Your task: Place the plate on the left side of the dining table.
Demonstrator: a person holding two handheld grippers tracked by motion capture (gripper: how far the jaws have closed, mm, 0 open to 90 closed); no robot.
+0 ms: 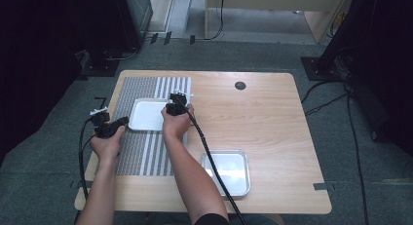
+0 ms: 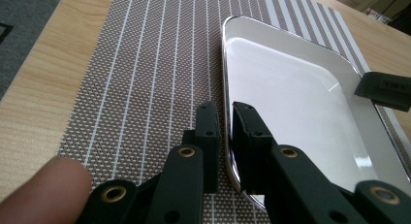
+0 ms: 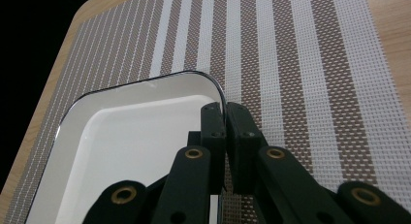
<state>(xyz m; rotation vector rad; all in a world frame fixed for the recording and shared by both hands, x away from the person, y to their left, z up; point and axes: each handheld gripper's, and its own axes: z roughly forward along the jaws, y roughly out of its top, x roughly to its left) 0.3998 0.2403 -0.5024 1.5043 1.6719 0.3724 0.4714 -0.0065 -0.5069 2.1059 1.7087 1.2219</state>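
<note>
- The left tongs (image 1: 122, 121) sit at the left edge of the white tray (image 1: 146, 114), held level in the person's left hand (image 1: 107, 142); in the left gripper view the tongs (image 2: 227, 122) are clamped on the tray's (image 2: 291, 103) thin rim, 1 jaw outside and 1 inside.
- The tray lies flat on the striped woven placemat (image 1: 146, 157), on the left half of the wooden counter (image 1: 272, 118).
- The right tongs (image 1: 178, 99) meet the tray's right edge near its far corner, gripped by the right hand (image 1: 175, 122); in the right gripper view they (image 3: 225, 112) are pinched shut on the rim of the tray (image 3: 121, 136), just below its rounded corner, with the placemat (image 3: 300, 78) beyond.
- A 2nd tray, of shiny metal (image 1: 228, 171), rests on bare wood near the counter's front edge, well apart from the white one.
- A dark round cap (image 1: 240, 85) sits in the counter near its far edge.
</note>
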